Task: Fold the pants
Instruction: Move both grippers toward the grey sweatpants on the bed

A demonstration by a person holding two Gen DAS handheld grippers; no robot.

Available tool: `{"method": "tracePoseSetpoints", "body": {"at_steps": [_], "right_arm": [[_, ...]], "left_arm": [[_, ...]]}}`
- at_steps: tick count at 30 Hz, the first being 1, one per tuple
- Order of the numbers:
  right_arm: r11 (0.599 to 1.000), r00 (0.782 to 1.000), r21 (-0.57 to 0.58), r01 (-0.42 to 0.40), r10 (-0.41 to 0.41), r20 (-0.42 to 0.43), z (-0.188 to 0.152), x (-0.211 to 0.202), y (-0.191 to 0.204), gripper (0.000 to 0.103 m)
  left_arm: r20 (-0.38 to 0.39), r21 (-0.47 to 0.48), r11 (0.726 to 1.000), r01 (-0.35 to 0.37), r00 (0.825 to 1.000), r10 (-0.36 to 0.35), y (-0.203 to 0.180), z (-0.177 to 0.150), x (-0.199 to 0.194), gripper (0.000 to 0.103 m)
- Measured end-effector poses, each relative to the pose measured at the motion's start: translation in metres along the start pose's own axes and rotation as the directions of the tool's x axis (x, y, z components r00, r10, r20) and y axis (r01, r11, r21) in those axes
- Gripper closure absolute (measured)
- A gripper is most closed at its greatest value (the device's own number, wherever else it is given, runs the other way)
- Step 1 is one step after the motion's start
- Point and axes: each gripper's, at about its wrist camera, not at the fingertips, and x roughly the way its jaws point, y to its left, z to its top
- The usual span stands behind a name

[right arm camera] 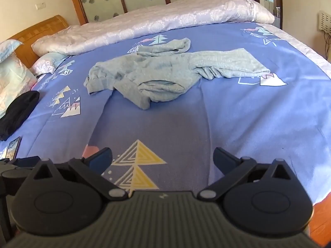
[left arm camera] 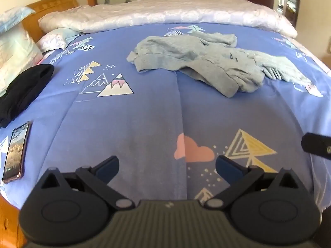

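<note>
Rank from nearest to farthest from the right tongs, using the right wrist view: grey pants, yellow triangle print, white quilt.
1. Yellow triangle print: between the open right tongs.
2. Grey pants: crumpled mid-bed, ahead.
3. White quilt: along the far edge.
</note>
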Motion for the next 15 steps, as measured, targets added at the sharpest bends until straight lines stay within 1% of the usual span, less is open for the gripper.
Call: {"method": "tracePoseSetpoints", "body": {"at_steps": [3, 7, 15], "right_arm": [[1.000, 1.000, 0.013, 0.003, -0.003, -0.011, -0.002, 0.002, -0.002, 0.000], [0.999, 0.999, 0.041, -0.009, 0.011, -0.044, -0.004, 0.008, -0.008, 0.000], [0.996, 0.995, 0.083, -0.034, 0.042, -0.088, -0.010, 0.013, -0.015, 0.000]], "left_arm": [[-0.039, 0.013, 1.000, -0.001, 0.999, 0.002, -0.002, -0.003, 0.007, 0.000], [-0.066, -0.002, 1.000, 0.000, 0.998, 0.000, 0.004, -0.014, 0.010, 0.000], [-0.116, -0.027, 1.000, 0.003, 0.993, -0.006, 0.009, -0.015, 0.015, 0.000]]}}
